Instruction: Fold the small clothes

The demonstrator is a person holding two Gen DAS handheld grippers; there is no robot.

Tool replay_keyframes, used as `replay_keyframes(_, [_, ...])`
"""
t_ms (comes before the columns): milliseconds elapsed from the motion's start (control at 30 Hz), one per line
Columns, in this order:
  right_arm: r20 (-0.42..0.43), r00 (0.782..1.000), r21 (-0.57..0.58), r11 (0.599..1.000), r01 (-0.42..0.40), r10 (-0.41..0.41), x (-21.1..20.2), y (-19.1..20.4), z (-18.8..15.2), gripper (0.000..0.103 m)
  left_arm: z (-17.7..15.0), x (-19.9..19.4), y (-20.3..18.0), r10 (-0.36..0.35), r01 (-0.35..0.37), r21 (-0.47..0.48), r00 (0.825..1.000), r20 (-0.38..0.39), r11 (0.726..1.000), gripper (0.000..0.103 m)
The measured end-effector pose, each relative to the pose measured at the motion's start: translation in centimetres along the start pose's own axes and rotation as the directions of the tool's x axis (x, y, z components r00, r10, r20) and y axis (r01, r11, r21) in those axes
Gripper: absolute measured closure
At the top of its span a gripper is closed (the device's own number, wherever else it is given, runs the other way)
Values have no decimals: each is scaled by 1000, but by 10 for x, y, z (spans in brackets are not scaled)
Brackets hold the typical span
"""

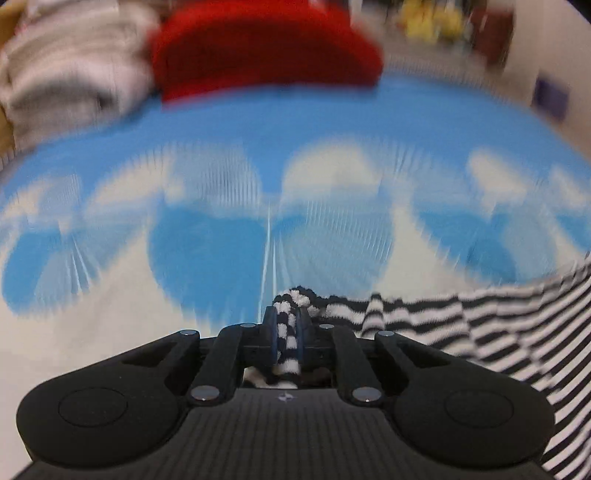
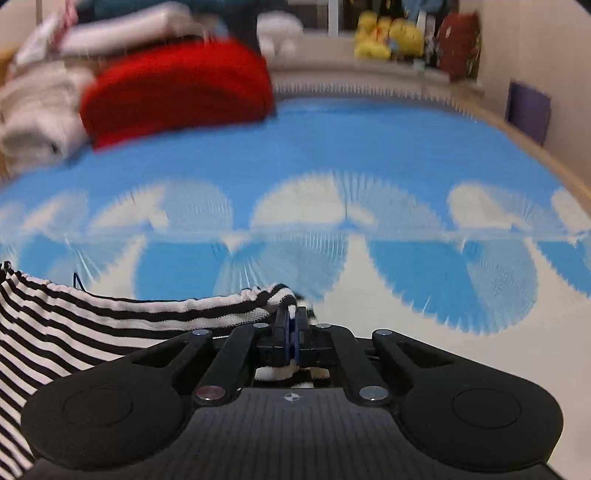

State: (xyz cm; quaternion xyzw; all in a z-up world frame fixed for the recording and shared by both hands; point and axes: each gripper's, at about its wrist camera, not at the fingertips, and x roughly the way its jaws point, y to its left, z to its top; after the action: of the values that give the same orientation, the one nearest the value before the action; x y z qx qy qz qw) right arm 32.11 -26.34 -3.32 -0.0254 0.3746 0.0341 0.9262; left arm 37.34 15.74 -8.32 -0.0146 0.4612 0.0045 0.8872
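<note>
While both pinch striped garment [image 1: 480,317] | L gripper [image 1: 287,317] clamped | R gripper [image 2: 293,317] clamped (yellow toys [image 2: 388,35] sharp R view only)

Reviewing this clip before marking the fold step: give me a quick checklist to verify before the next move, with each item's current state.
1. Left gripper shut on the black-and-white striped knit garment: ok.
2. Right gripper shut on the same garment: ok.
3. Fabric edge spans between both grippers: ok.
4. Blue-and-white patterned sheet ahead free for laying down: ok.
5. Red folded cloth well beyond the landing area: ok.
6. Garment hanging flat, no twist: cannot tell, blurred.
</note>
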Motion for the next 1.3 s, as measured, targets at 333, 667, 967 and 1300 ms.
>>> replay_keyframes(333, [-39,999,135,991,-25,31,-24,-22,-11,74,1,-63,43,-145,135,-147,988,-61,980,49])
replay_keyframes(667, [-78,993,351,935,-55,88,-132,-102,-47,61,-92,-145,100,-276,217,-377,955,-109,900,50])
replay_keyframes(967, [-323,932,387,922,-27,163,-104,-105,-110,61,-123,-104,100,-286,147,-399,904,-317,905,53])
replay_keyframes(1300, [-392,906,346,938,-14,158,-91,-94,-122,67,-133,-97,87,-311,213,-299,890,-334,930,103])
